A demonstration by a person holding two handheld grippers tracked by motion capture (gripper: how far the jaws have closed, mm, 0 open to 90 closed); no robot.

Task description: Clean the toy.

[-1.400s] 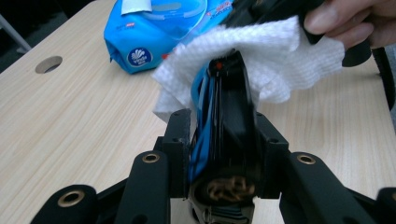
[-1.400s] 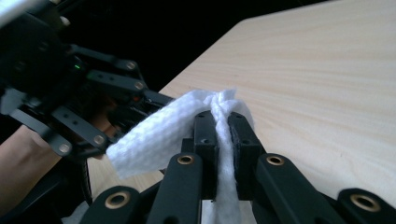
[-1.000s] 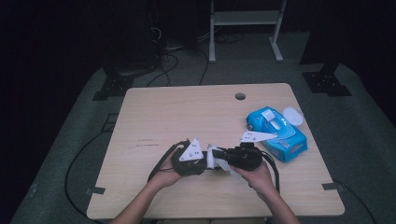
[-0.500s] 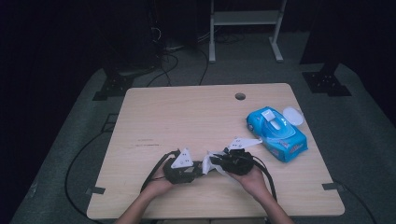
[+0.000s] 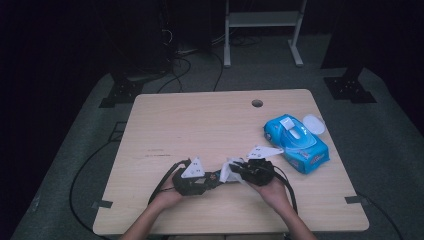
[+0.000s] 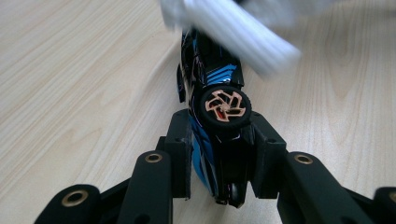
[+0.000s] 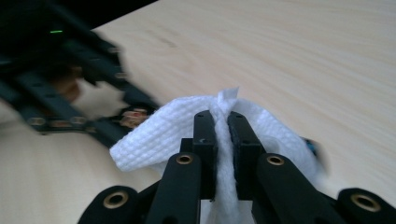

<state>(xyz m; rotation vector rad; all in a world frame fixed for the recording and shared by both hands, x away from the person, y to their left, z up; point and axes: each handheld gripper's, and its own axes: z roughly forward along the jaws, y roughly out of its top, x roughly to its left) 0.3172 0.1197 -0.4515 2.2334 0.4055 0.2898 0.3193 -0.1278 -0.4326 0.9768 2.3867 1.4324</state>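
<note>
Dark floor and black equipment stands ring your pale wooden table (image 5: 200, 125), which carries little beyond the work at its near edge. Your left gripper (image 6: 219, 149) is clamped on a toy car (image 6: 210, 79), black with blue flashes; in the left gripper view the jaws pinch its body from both sides, with one copper-spoked wheel (image 6: 225, 106) facing up, so the car lies turned on its side. Your right gripper (image 7: 223, 135) is closed tight on a bunched white wet wipe (image 7: 154, 133), whose folds spill out on either side of the jaws. In the high view both tools meet just in front of you, the wipe (image 5: 231, 171) pressed up against the end of the car that sticks out from the left gripper (image 5: 212, 178).

Well off to your right sits the blue wet wipe pack (image 5: 296, 144), its lid (image 5: 313, 123) flipped open, so drawing a wipe looks finished. You appear to be in the middle of wiping the car: the wipe crosses over its far end in the left gripper view, blurred, which suggests a stroke under way. How much of the body is already clean cannot be judged; no dirt is visible. What likely remains is working along the rest of the car, perhaps turning it for the other side, then setting the car and the wipe down
</note>
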